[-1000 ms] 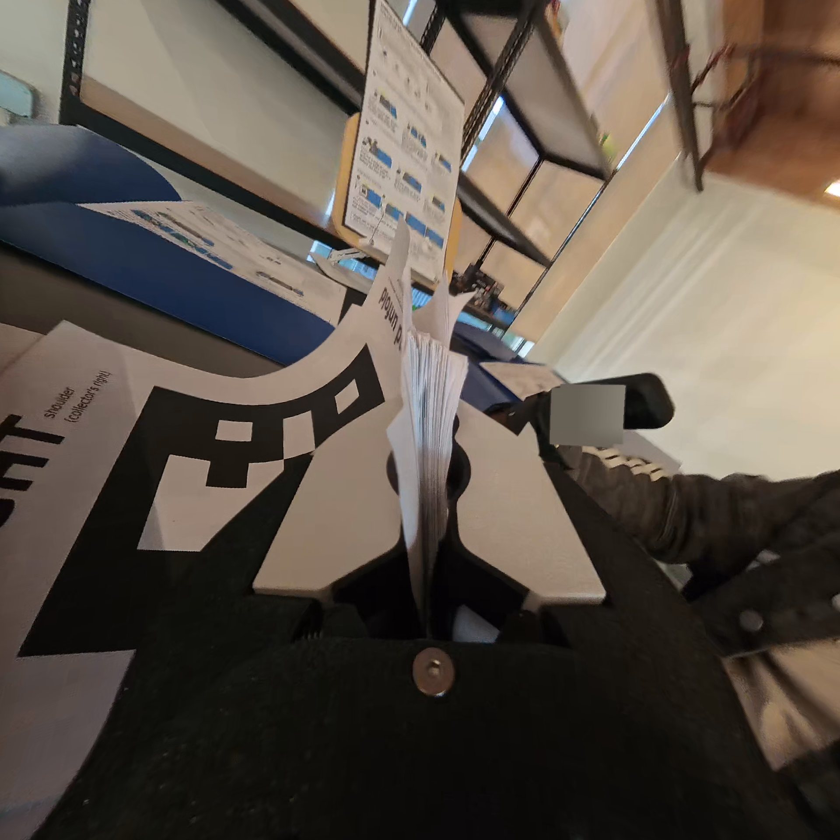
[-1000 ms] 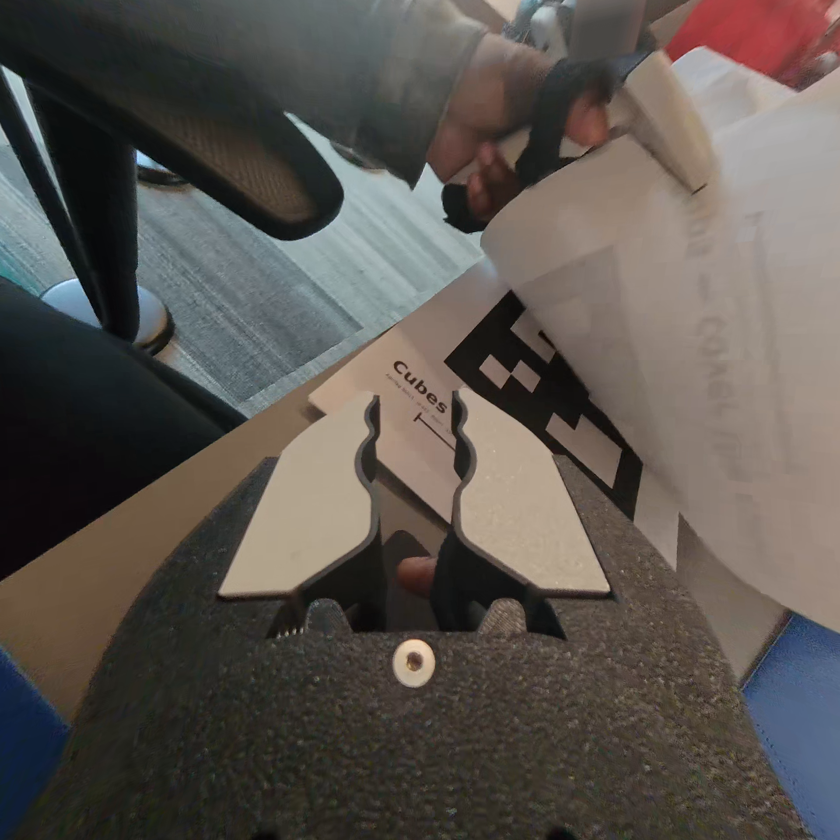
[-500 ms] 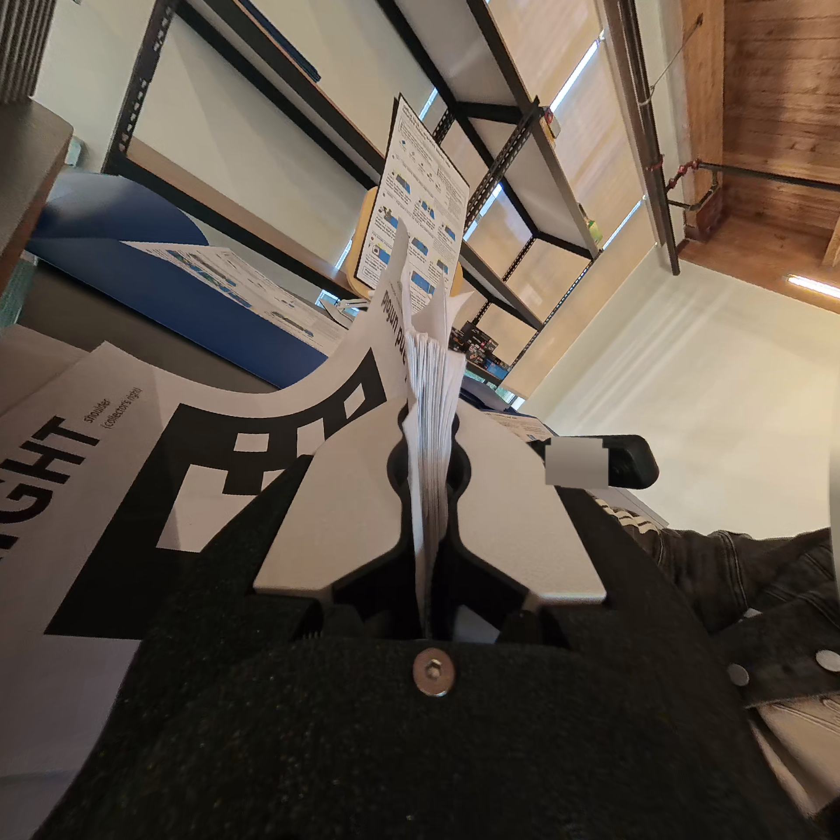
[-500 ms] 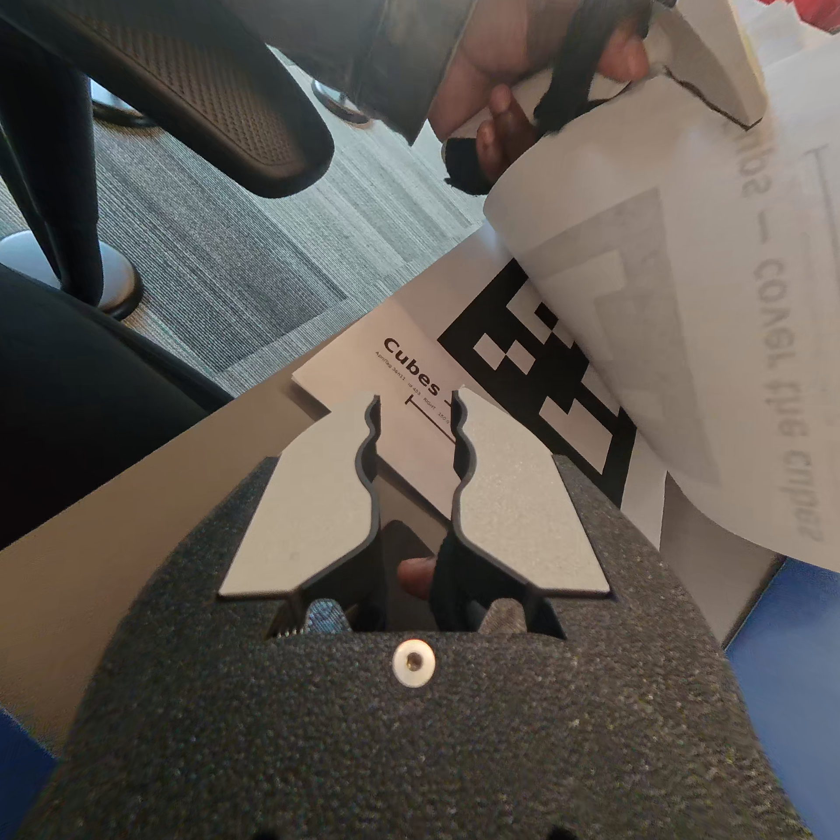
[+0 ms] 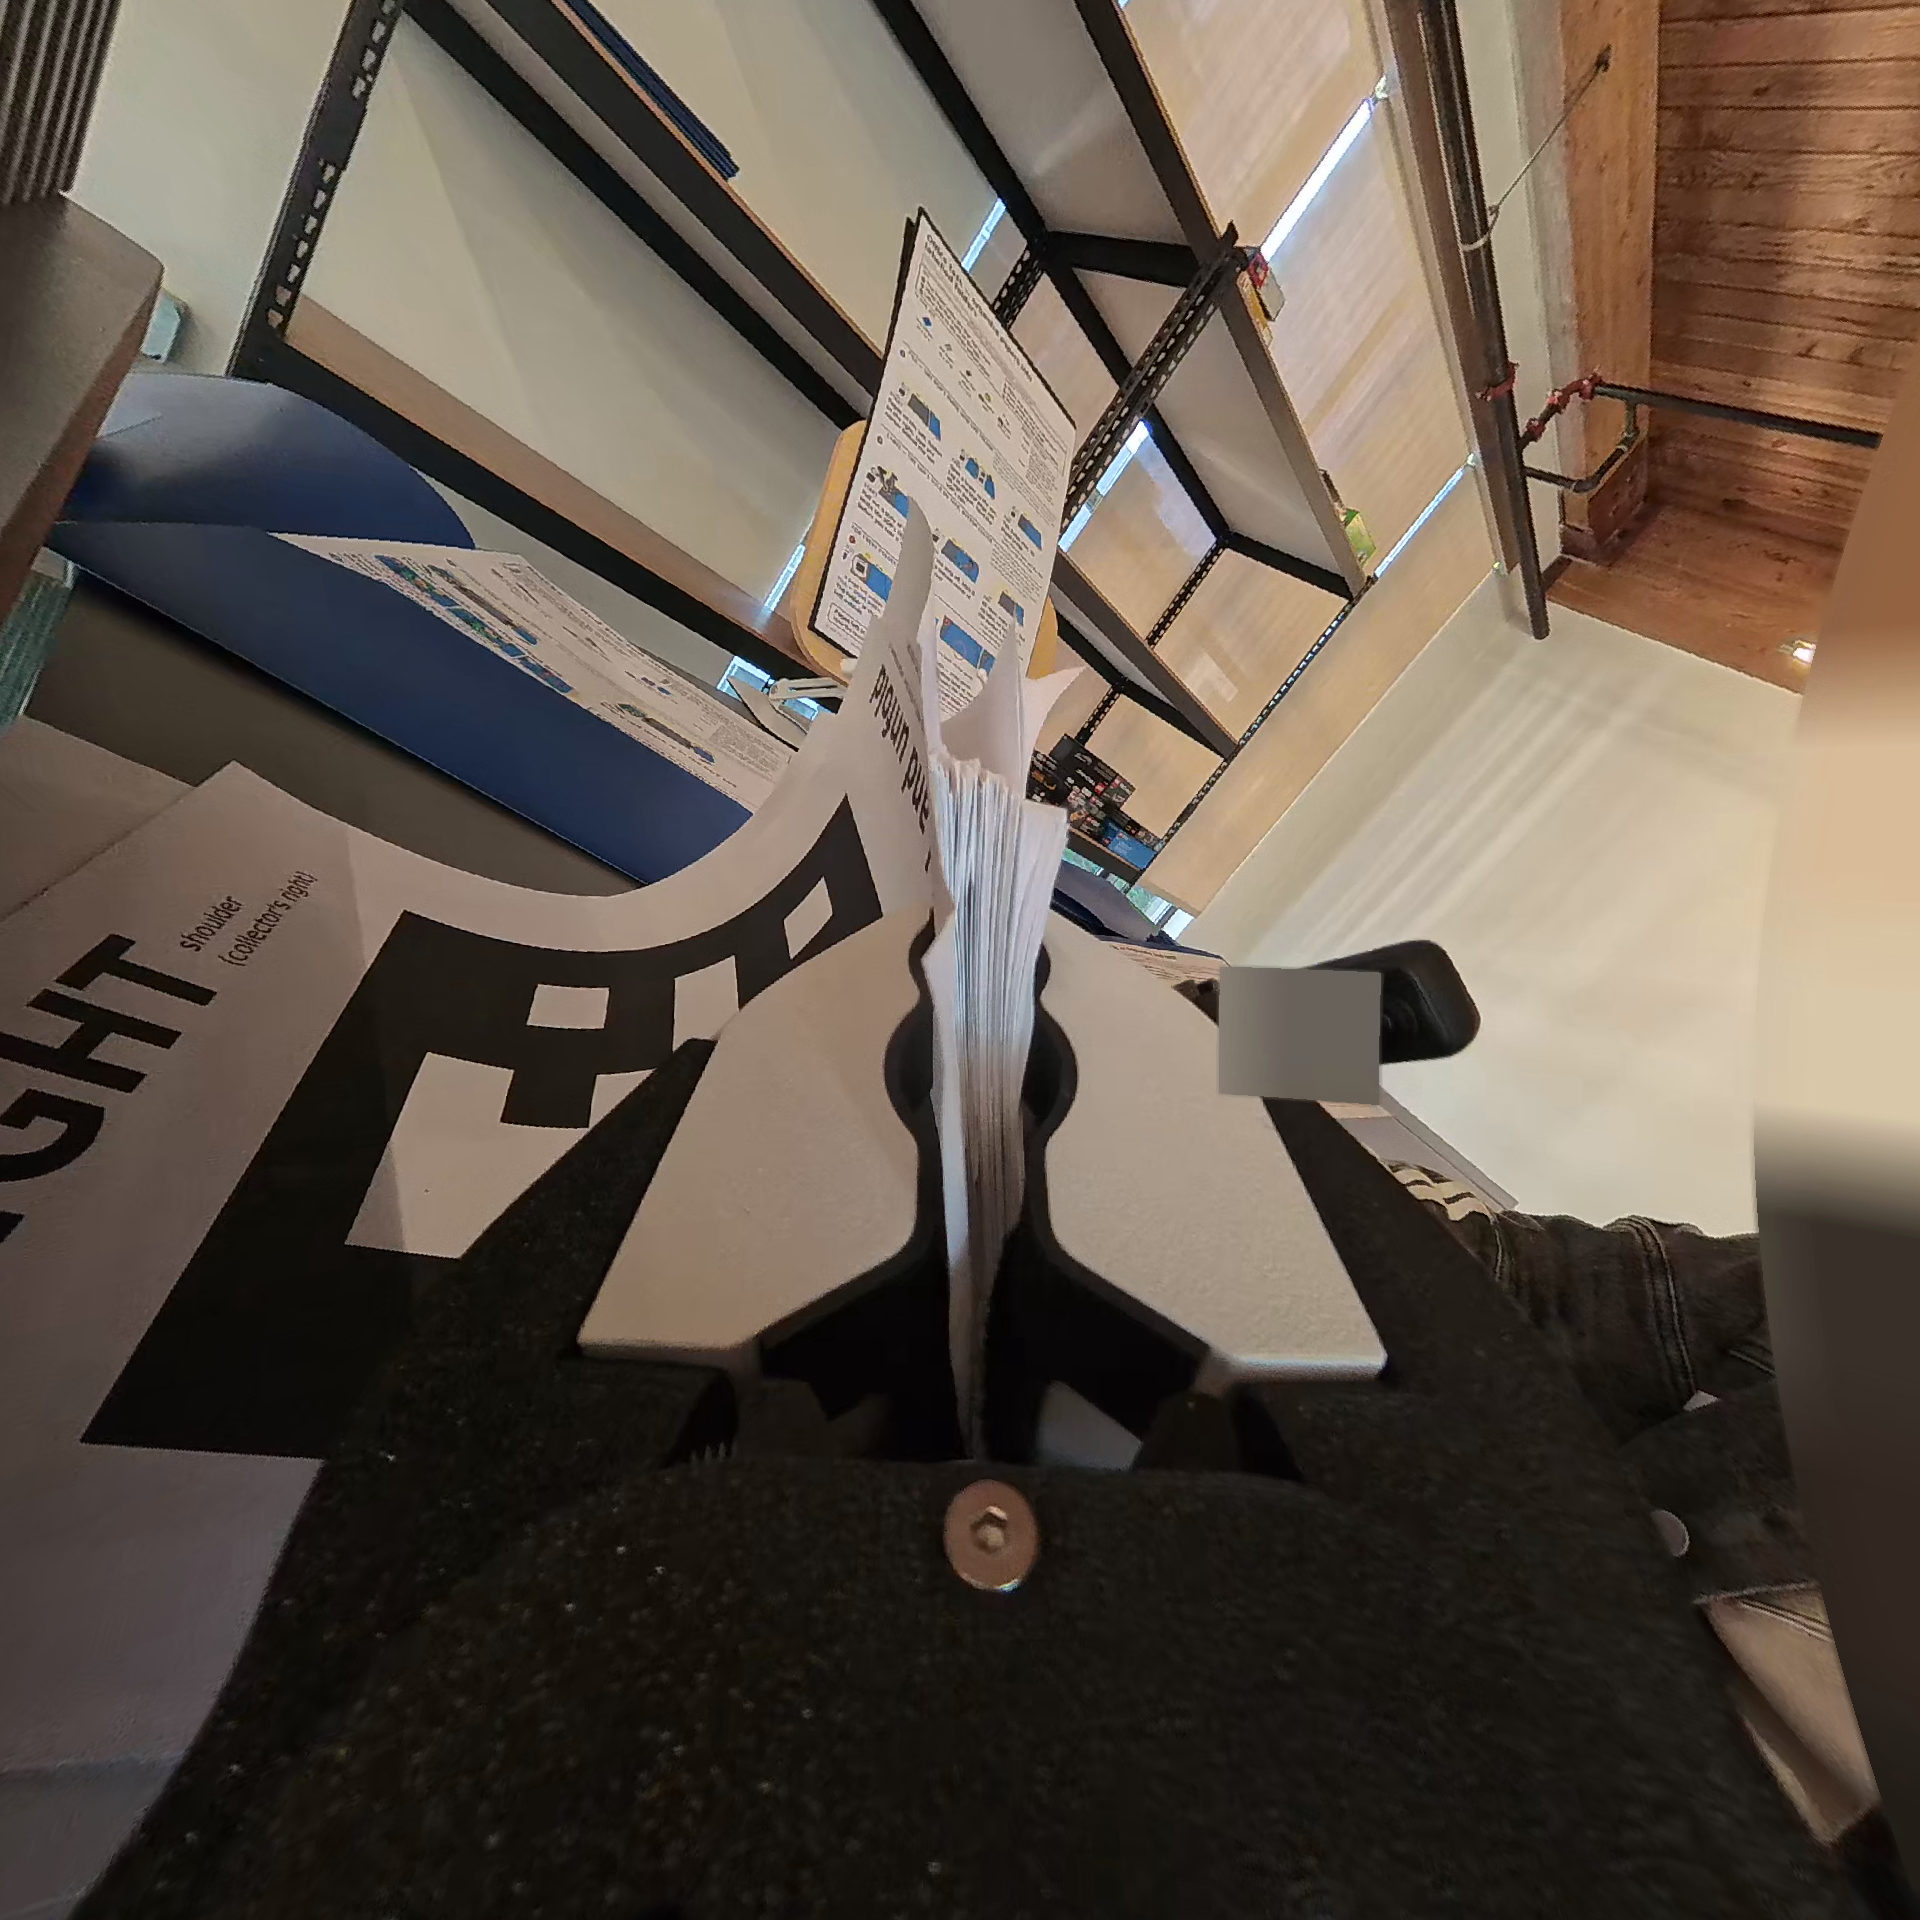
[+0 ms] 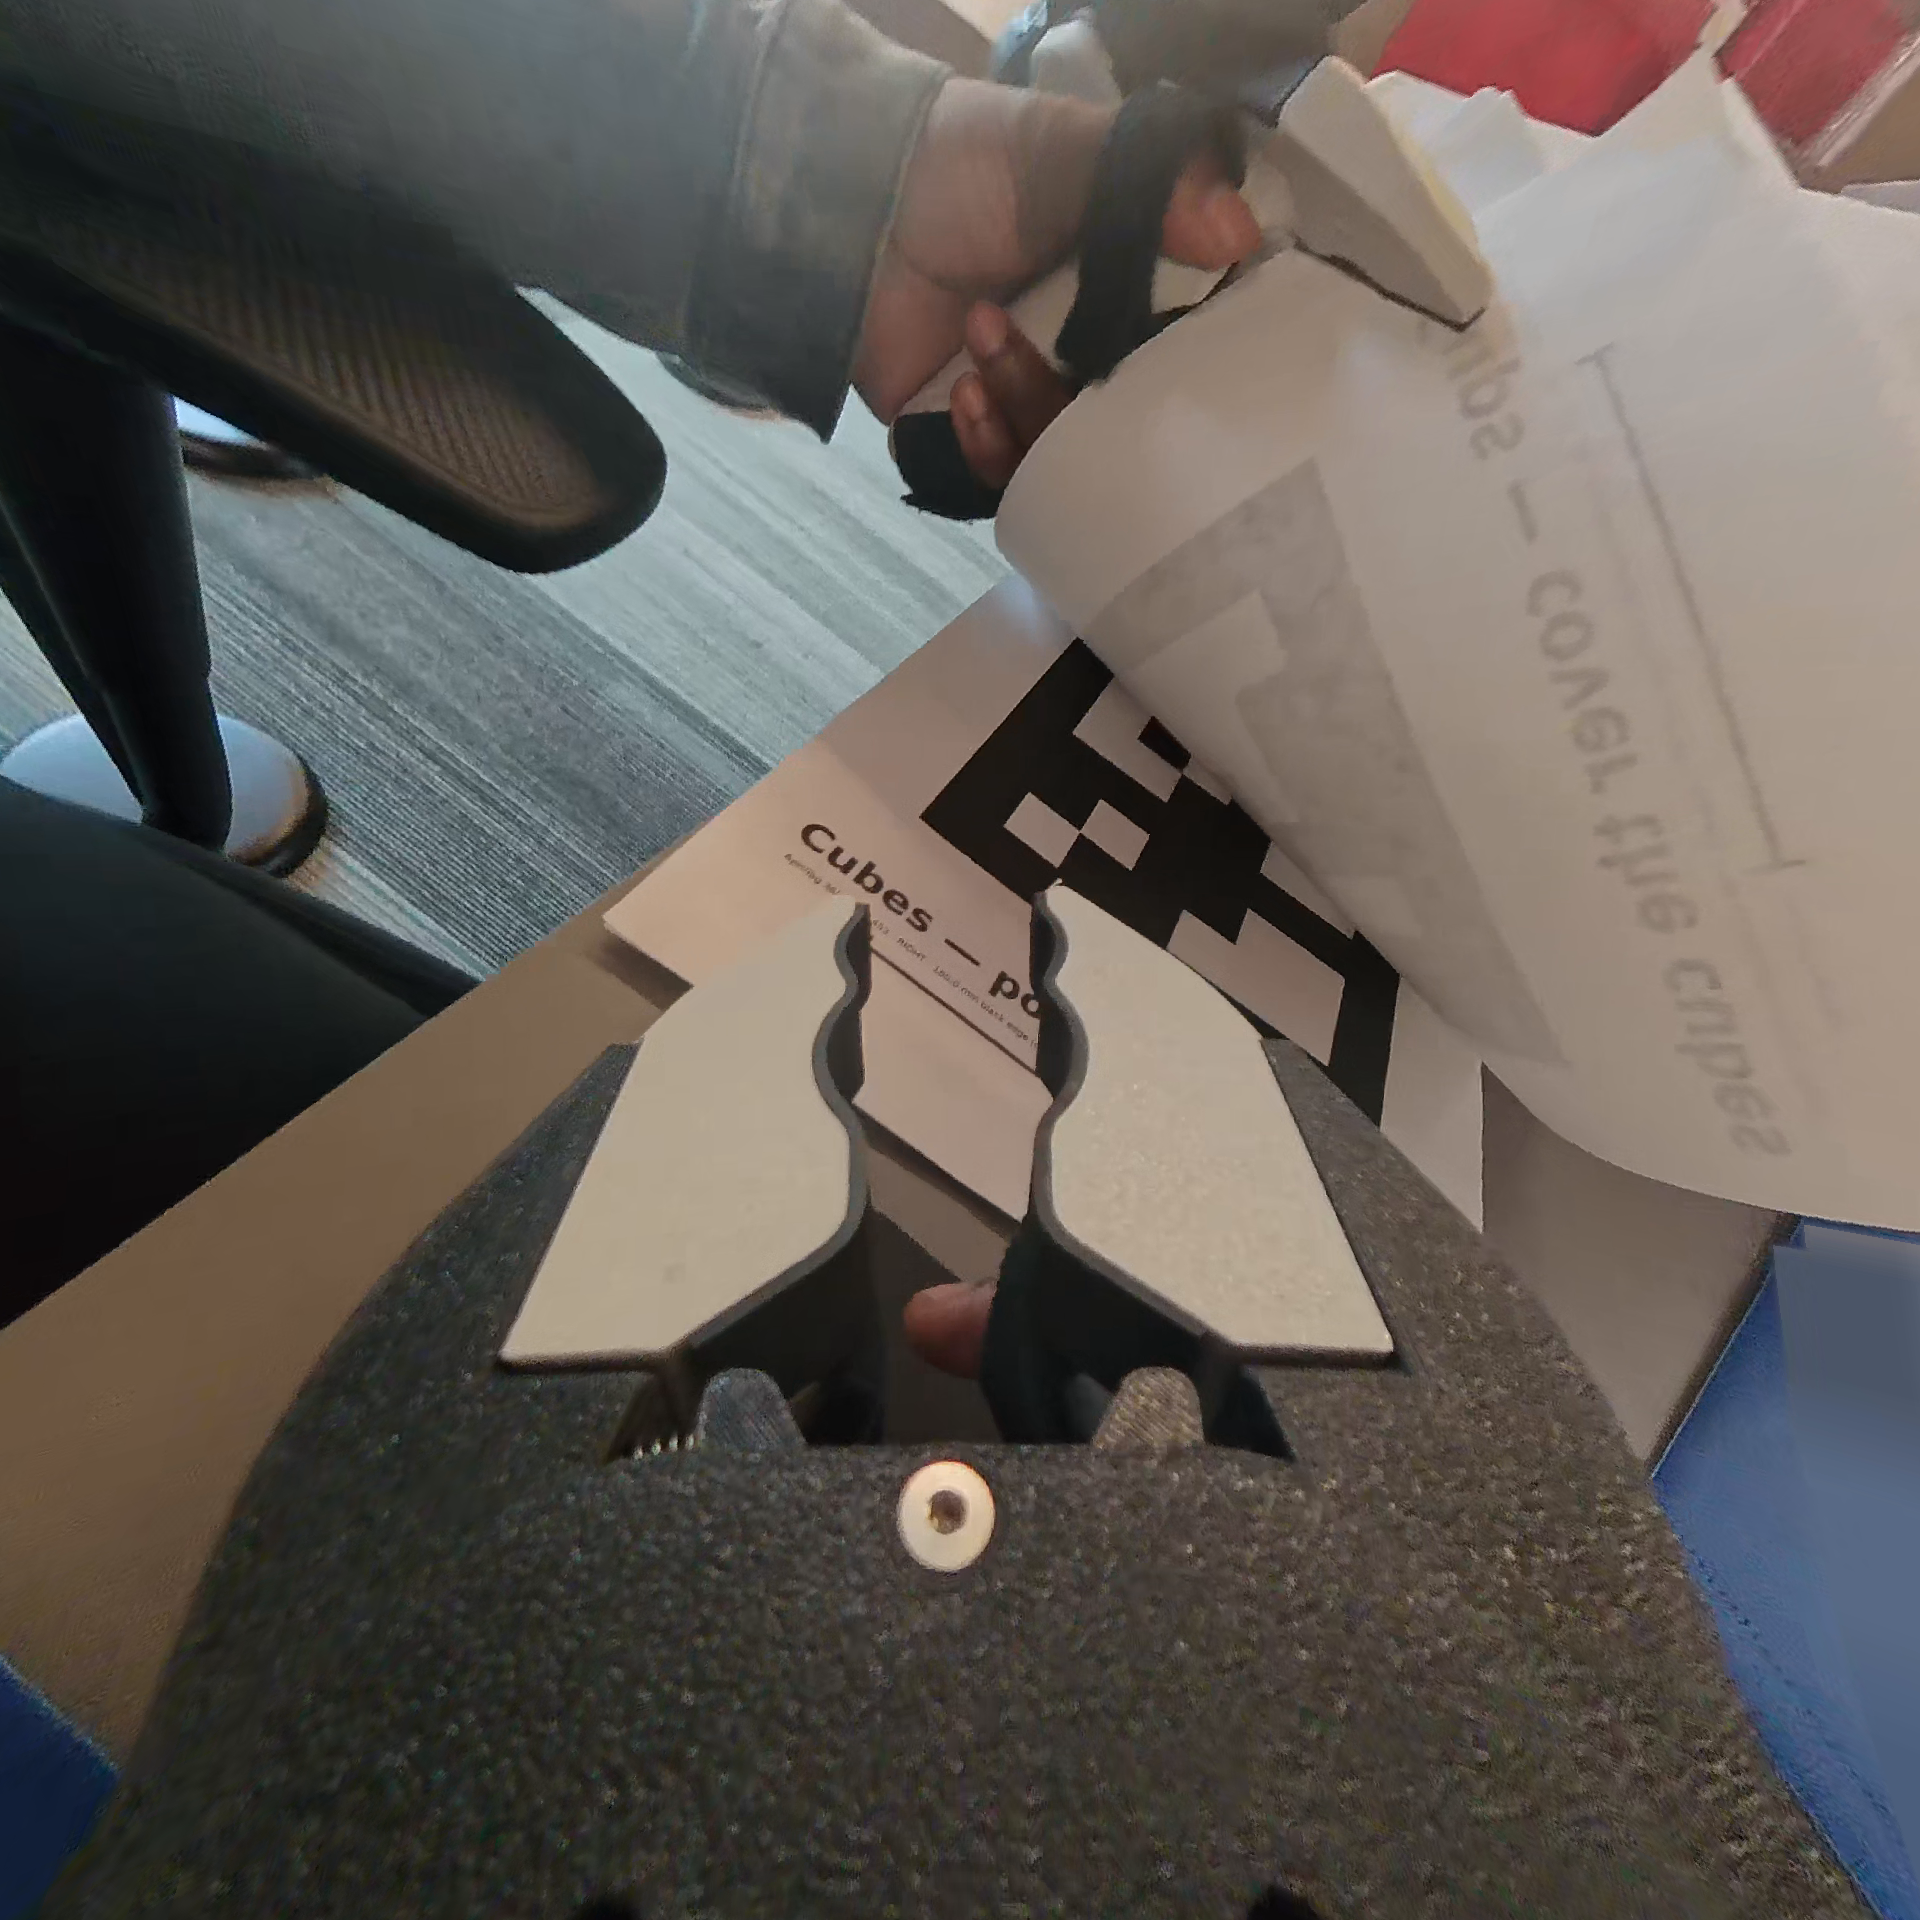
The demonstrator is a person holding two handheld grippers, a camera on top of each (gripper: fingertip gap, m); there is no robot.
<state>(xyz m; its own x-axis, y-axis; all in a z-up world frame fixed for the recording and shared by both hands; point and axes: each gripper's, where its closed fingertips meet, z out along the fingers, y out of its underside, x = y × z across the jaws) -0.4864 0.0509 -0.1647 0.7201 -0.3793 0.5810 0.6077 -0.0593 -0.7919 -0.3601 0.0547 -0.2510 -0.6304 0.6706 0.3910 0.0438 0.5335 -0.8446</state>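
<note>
The left claw [image 5: 982, 997] is clamped on the edge of a thick stack of printed sheets [image 5: 987, 914], whose outer sheet bends down onto the bench [image 5: 312, 748] beside a blue mat [image 5: 416, 665]. The right claw [image 6: 948, 914] is parted with nothing between its fingers, poised just above a flat printed sheet [image 6: 935, 997] at the bench edge. In the right wrist view the lifted stack curls over that sheet, with a hand [image 6: 997, 249] at its top.

Paper stack [image 5: 987, 1039] lower edge hidden between fingers; marker sheet [image 6: 1143, 831] part-covered by curled sheet [image 6: 1507, 675]
</note>
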